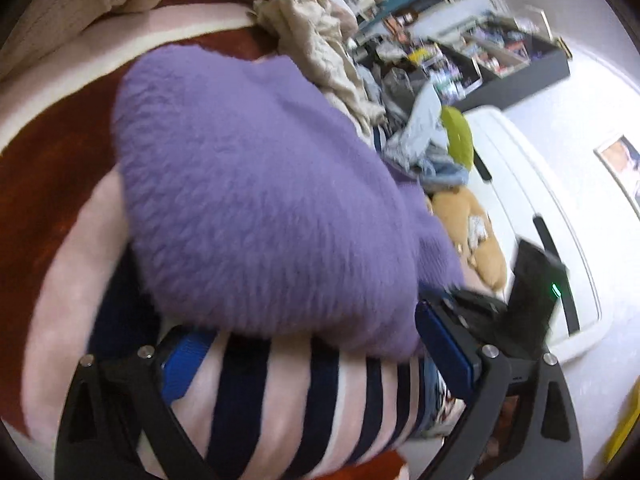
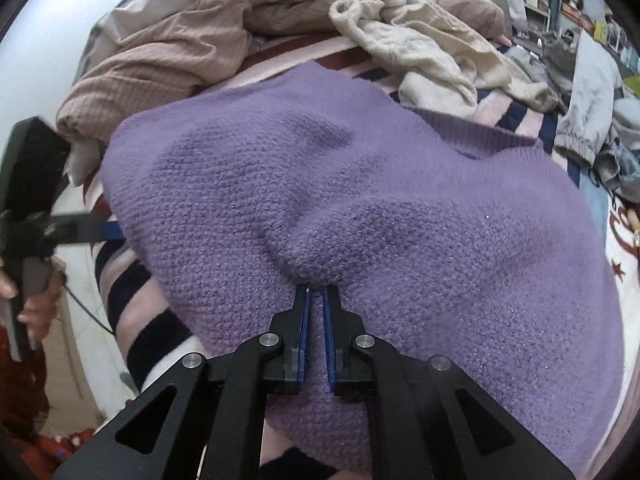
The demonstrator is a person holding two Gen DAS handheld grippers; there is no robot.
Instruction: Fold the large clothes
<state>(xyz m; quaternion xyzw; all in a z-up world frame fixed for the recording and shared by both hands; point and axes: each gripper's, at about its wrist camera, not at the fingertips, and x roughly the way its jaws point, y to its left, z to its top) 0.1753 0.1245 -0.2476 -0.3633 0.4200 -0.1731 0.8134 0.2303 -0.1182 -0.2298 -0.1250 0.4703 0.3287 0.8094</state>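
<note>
Purple and fuzzy, the knitted sweater [image 1: 260,184] lies spread on the striped pink-and-navy blanket [image 1: 280,396], and in the left wrist view its near hem sits just beyond the left gripper [image 1: 316,340], whose jaws stand wide apart and empty — one blue pad [image 1: 182,364] on the blanket short of the sweater's edge, the other beside the sweater's corner. To fold well, that claw should slide its lower finger under the sweater's hem and take both knit layers, not the blanket beneath. A crumpled beige garment [image 1: 316,36] lies past the sweater's far side. In the right wrist view the right gripper [image 2: 316,292] is clenched on a pinched ridge of the sweater near its middle — its blue pads nearly meet, with purple knit bunched between the tips. I judge the lift should wait until the left claw has its own hold, so the fold line stays straight.
</note>
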